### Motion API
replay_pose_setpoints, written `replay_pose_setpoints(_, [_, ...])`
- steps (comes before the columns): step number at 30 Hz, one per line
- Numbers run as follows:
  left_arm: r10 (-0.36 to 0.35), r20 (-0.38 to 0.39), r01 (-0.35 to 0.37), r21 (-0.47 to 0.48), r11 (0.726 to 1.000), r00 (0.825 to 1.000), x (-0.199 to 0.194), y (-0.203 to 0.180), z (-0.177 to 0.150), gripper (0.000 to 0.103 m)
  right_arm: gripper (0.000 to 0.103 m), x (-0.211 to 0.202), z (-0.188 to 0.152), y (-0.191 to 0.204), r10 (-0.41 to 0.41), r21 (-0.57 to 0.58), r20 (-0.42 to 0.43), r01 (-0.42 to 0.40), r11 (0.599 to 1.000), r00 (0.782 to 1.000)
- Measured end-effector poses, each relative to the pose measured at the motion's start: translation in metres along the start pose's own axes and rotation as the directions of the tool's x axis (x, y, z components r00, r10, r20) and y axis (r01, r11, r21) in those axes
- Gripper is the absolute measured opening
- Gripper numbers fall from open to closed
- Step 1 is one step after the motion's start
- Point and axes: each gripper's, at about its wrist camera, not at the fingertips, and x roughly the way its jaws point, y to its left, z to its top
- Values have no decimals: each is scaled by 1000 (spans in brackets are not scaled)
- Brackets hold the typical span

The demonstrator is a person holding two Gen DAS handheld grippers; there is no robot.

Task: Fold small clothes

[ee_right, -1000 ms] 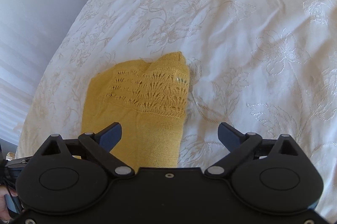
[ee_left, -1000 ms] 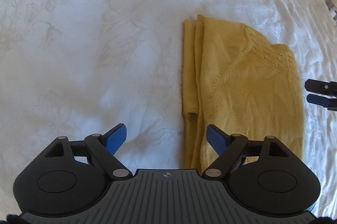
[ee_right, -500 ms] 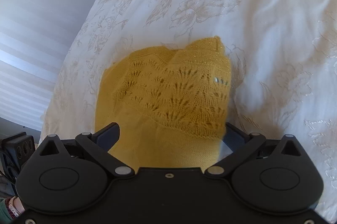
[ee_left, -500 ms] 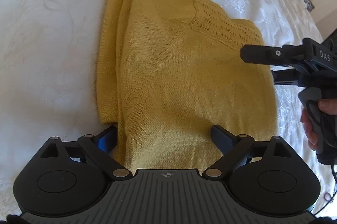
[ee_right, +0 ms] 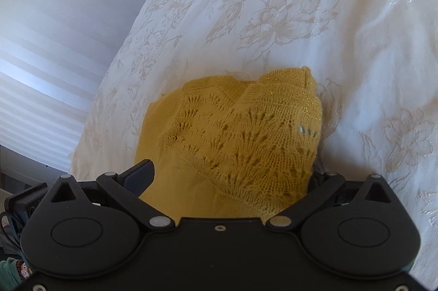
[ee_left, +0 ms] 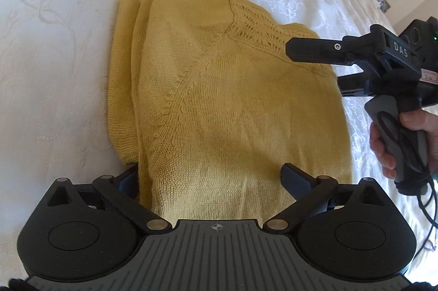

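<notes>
Mustard-yellow knitted sweater [ee_left: 219, 104] lies folded on the bed [ee_left: 68, 58], its white cover embroidered with pale flowers; a lacy openwork yoke [ee_right: 246, 143] faces the right side and a folded sleeve edges the left. The left hand-held gripper [ee_left: 210, 178] straddles the near hem, jaws opening and not pinching it. The right hand-held gripper [ee_right: 230, 176], grasped by a hand [ee_left: 394, 143], spans the yoke; whether it pinches cannot be told.

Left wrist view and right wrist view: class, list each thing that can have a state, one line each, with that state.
Mustard-yellow knitted sweater: folded, lying flat on the bedspread.
White embroidered bedspread: spread out, lightly wrinkled.
Left tool: jaws opening, wide across the sweater's near edge, not gripping it.
Right tool: open, straddling the sweater's lacy end, gripping nothing.
</notes>
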Motion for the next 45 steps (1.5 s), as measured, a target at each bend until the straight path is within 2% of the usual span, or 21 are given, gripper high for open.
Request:
replay_pose_setpoints(2, [6,-11,-6,7,1000,1000,-2,-2,-1,95,103,-3,-1,-2,10,3,-6,-10,1000,1000])
replay_pose_setpoints(3, [19,-1,-19,-5,1000,1000,-5,-1,-1,84,103,-4,-1,-3,13,15,-8,-13,1000,1000])
replay_pose_setpoints(4, [24,10,-24,-23,999,1000,-8,1,-2,65,101,-4,1,-3,18,40,-14,-17,999,1000])
replay_pose_setpoints(5, [7,16,-6,-44,999,1000,-10,4,-2,54,97,-5,2,-3,6,57,-15,-5,998,1000])
replay_pose_setpoints(6, [-38,15,40,-79,996,999,-11,9,-2,35,73,-7,4,-1,-18,63,-14,19,998,1000])
replay_pose_setpoints(7, [-64,14,65,-108,992,998,-12,13,-2,23,48,-8,5,1,-54,65,-18,55,996,998])
replay_pose_setpoints(8, [-87,18,88,-129,988,996,-13,15,-1,20,47,-9,5,3,-83,74,-25,84,994,996])
replay_pose_setpoints(14, [-149,48,154,-127,980,988,-30,1,-9,17,40,-40,-7,20,-85,138,41,78,987,996])
replay_pose_setpoints(17, [-187,30,189,-115,975,982,-35,-16,-18,17,40,-59,-22,34,-99,142,55,90,986,994])
replay_pose_setpoints(24, [-248,-45,246,-48,968,968,-40,-71,-66,17,39,-101,-85,46,-127,167,17,122,978,992])
replay_pose_setpoints(29, [-252,-86,249,-43,968,964,-42,-97,-107,17,39,-133,-133,41,-148,195,-23,150,969,989])
replay_pose_setpoints(31, [-215,-95,211,-53,976,972,-41,-102,-122,17,40,-140,-145,37,-178,180,-48,184,966,983])
replay_pose_setpoints(33, [-137,-97,132,-52,990,986,-39,-102,-135,17,45,-143,-151,33,-249,150,-64,255,955,967])
replay_pose_setpoints(36, [0,-108,-7,-65,998,994,-37,-96,-152,20,47,-147,-157,29,-411,68,-50,414,908,910])
replay_pose_setpoints(38, [46,-108,-55,-89,995,993,-38,-91,-159,22,53,-150,-159,28,-454,44,-27,455,889,891])
replay_pose_setpoints(42, [128,-88,-132,-46,990,988,-51,-97,-170,24,60,-157,-159,36,-463,-7,37,464,886,885])
replay_pose_setpoints(45, [189,-13,-189,-1,982,982,-70,-112,-170,23,65,-164,-166,42,-455,-56,69,459,887,888])
